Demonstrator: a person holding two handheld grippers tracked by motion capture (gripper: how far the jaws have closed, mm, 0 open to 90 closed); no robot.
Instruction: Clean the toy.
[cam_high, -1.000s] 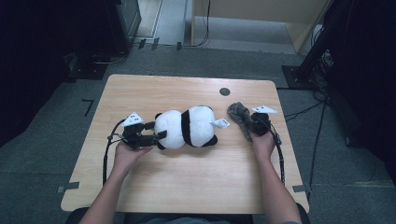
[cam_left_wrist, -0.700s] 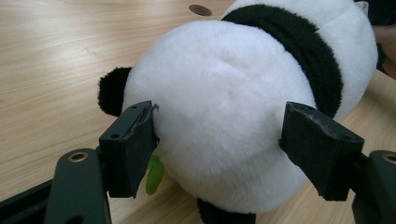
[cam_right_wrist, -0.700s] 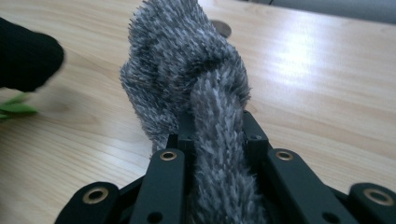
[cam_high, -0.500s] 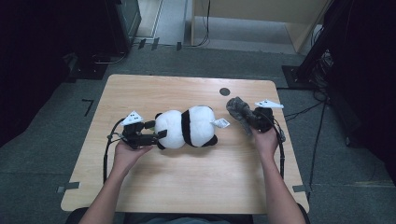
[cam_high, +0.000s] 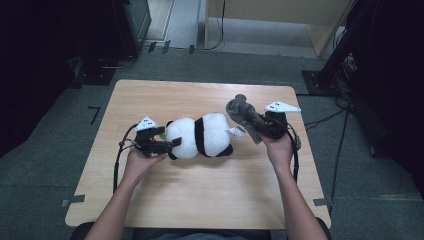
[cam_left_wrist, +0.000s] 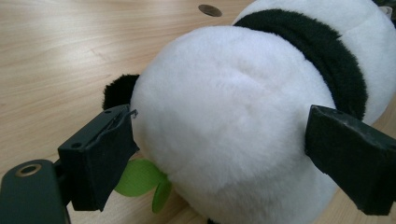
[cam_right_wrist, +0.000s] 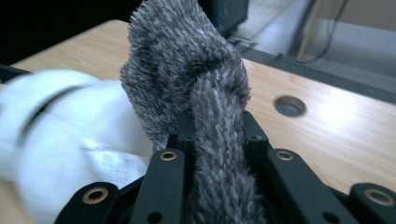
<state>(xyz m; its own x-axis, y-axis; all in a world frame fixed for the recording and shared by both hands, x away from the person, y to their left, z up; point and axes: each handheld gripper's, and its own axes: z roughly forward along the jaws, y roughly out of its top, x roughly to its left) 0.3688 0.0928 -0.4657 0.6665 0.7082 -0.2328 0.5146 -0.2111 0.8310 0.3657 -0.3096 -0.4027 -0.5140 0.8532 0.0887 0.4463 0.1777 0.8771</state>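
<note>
left tool (cam_high: 165, 145): jaws spread wide around the panda plush's (cam_high: 200, 135) round white end, and they've just been opening. In the left gripper view the pads sit just off the fur, not squeezing it.
right tool (cam_high: 260, 127): pressed together, pinching a grey fuzzy knotted piece (cam_high: 240, 111), held up above the worktop (cam_high: 200, 200).
panda plush: lies mid-worktop between both hands; soft, white with a black band, small green felt leaf (cam_left_wrist: 137, 179) underneath.
worktop: pale wood, smooth.
</note>
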